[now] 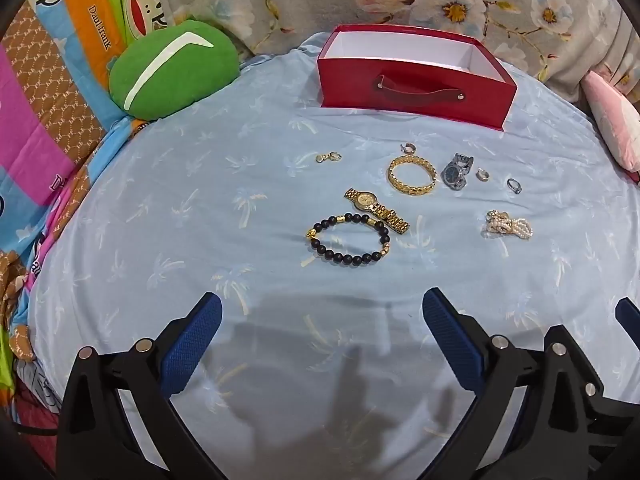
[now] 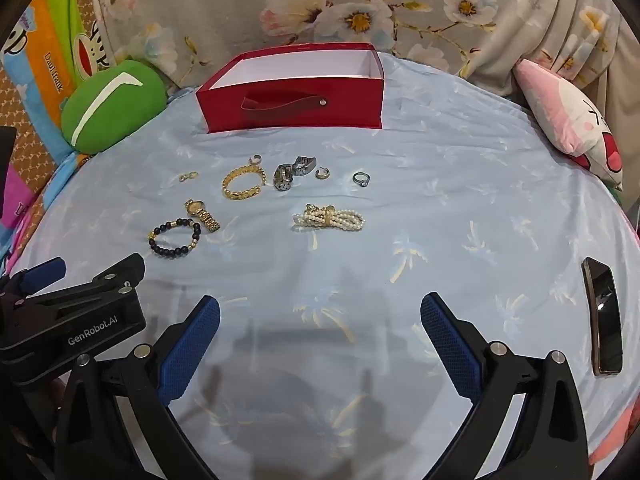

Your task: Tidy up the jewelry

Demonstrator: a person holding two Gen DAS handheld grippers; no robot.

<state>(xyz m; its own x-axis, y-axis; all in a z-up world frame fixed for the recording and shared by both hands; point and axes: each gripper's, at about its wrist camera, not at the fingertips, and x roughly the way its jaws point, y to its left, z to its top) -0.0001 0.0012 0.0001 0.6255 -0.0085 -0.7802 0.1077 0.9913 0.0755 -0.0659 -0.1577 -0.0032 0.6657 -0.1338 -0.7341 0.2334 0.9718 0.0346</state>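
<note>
Jewelry lies spread on a light blue cloth before a red box (image 1: 412, 80) (image 2: 292, 104) with a white, bare inside. A black bead bracelet (image 1: 349, 240) (image 2: 175, 237) lies nearest, touching a gold watch (image 1: 378, 209) (image 2: 202, 214). Farther back lie a gold chain bracelet (image 1: 411, 175) (image 2: 244, 182), a silver watch (image 1: 456, 171) (image 2: 290, 172), several small rings and earrings, and a pearl strand (image 1: 508, 226) (image 2: 330, 218). My left gripper (image 1: 322, 312) is open over bare cloth short of the bead bracelet. My right gripper (image 2: 320, 312) is open below the pearls, holding nothing.
A green cushion (image 1: 172, 68) (image 2: 112, 104) lies at the back left and a pink plush pillow (image 2: 568, 120) at the back right. A dark phone (image 2: 604, 316) lies on the cloth at the right. Floral fabric rises behind the box.
</note>
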